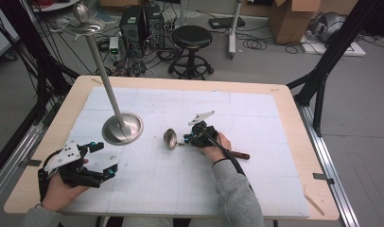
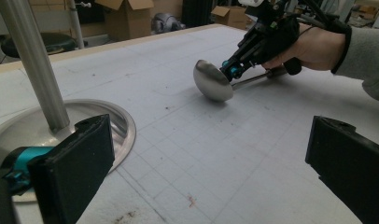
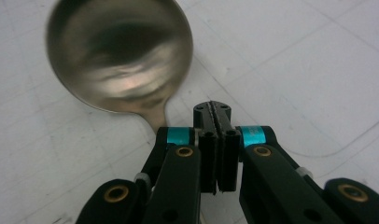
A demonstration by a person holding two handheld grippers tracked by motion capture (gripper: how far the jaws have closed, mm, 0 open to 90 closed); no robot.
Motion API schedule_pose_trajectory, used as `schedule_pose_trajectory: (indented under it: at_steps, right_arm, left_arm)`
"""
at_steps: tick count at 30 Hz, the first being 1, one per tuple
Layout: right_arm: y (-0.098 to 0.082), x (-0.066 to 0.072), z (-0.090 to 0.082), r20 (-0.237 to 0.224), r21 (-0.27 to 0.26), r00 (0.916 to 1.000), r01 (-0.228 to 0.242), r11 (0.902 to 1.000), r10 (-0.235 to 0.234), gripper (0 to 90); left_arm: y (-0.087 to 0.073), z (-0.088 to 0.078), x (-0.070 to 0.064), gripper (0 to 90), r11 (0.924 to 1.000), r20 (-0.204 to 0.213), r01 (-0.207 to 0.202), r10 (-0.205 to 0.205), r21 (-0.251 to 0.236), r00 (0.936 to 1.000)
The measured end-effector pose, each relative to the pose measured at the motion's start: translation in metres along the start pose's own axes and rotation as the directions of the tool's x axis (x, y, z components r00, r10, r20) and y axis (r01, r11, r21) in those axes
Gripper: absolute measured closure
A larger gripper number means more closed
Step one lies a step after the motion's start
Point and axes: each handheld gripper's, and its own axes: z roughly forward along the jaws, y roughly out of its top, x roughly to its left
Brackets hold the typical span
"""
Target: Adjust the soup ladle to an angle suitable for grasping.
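At the lower left of the high view the left gripper (image 1: 104, 160) rests low over the white mat (image 1: 256, 113), held in a hand that comes in from the bottom edge. Its jaws stand wide apart with nothing between them, and in the left gripper view they frame bare mat at the lower left and lower right corners. Just above it in the high view stands the metal stand (image 1: 122, 127), a round base with a pole leaning up toward the upper left of the frame, where it carries a small dish.

Near the middle of the high view lies the ladle (image 1: 170, 138). Its bowl points to the left and its handle runs right and slightly down, ending in a dark grip at the right of the hand. So the long axis lies nearly across the frame, left to right.

The right gripper (image 1: 186, 140) sits directly over the neck of the ladle, just right of the bowl, far nearer to it than the left one. In the right gripper view its jaws are pressed together above the stem, with the bowl filling the upper left; the stem seems to pass under the pads, not between them, so I judge nothing is gripped. The right forearm rises from the bottom centre, wrist bent to aim the tool leftward along the handle.
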Motion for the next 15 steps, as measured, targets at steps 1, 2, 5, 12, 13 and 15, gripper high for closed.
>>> schedule_pose_trajectory:
  at_steps: [1, 2, 5, 12, 13, 15]
  right_arm:
    - [-0.001, -0.001, 0.001, -0.007, 0.007, 0.9998, -0.02, 0.9998, 0.02, 90.0]
    - [-0.001, -0.002, 0.001, -0.009, -0.001, 0.9997, -0.022, 0.9997, 0.022, 89.9]
    - [0.0, -0.002, 0.002, -0.005, 0.005, 0.9996, -0.029, 0.9996, 0.029, 90.0]
    - [0.003, 0.001, 0.003, -0.011, 0.028, 0.9998, -0.015, 0.9995, 0.015, 90.0]
    - [0.003, 0.001, 0.003, -0.011, 0.028, 0.9998, -0.015, 0.9995, 0.015, 90.0]
    - [0.003, 0.008, 0.002, 0.0, 0.043, 0.9998, 0.019, 0.9989, -0.019, 90.0]
  left_arm:
    - [0.0, 0.0, 0.0, 1.7, 1.0, 0.0, 0.0, 0.0, 0.0, 1.0]
    - [0.0, 0.0, 0.0, 1.7, 1.0, 0.0, 0.001, -0.001, 0.003, 1.0]
    - [0.0, 0.0, 0.0, 1.7, 1.0, -0.003, 0.0, 0.0, 0.003, 1.0]
    - [0.0, 0.0, 0.001, 1.7, 1.0, -0.002, 0.003, -0.003, 0.004, 1.0]
    - [0.0, 0.0, 0.001, 1.7, 1.0, -0.001, 0.003, -0.003, 0.006, 1.0]
    - [0.0, 0.0, 0.001, 1.7, 1.0, -0.002, 0.005, -0.005, 0.005, 1.0]
